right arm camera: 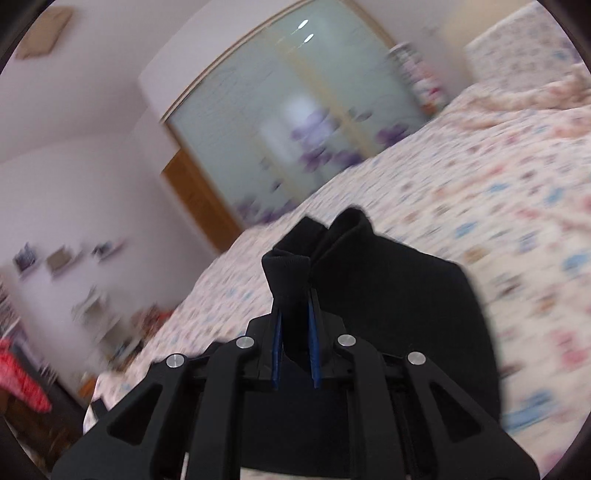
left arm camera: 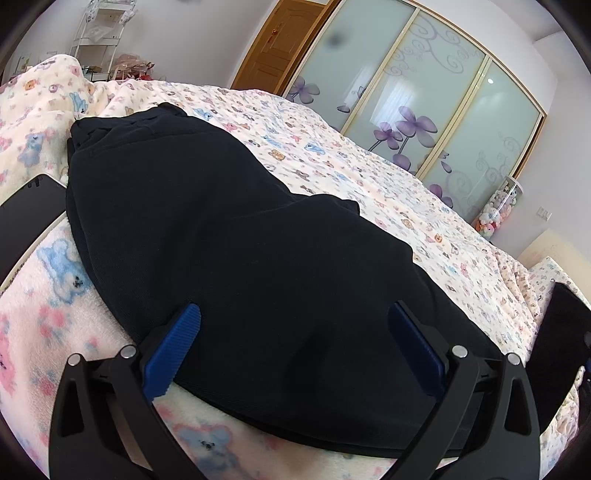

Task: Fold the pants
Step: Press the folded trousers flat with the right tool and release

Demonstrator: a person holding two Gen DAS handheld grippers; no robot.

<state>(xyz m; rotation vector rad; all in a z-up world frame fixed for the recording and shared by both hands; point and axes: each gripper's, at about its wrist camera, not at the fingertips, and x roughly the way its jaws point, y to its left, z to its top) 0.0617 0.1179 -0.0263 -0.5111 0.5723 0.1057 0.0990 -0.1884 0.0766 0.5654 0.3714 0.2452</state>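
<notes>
The black pants (left arm camera: 229, 236) lie as a long bundle on the bed's patterned blanket (left arm camera: 332, 147). My left gripper (left arm camera: 295, 325) is open, its blue pads (left arm camera: 177, 347) spread wide over the near end of the pants, holding nothing. In the right wrist view, my right gripper (right arm camera: 294, 325) is shut on a bunched cuff end of the pants (right arm camera: 288, 273) and holds it lifted above the bed; the rest of the black cloth (right arm camera: 399, 302) hangs to the right below it. That view is motion-blurred.
A dark tablet or board (left arm camera: 26, 218) lies on the blanket left of the pants. A sliding wardrobe with purple flowers (left arm camera: 424, 92) and a wooden door (left arm camera: 277, 48) stand beyond the bed. A white shelf rack (left arm camera: 99, 33) stands at back left.
</notes>
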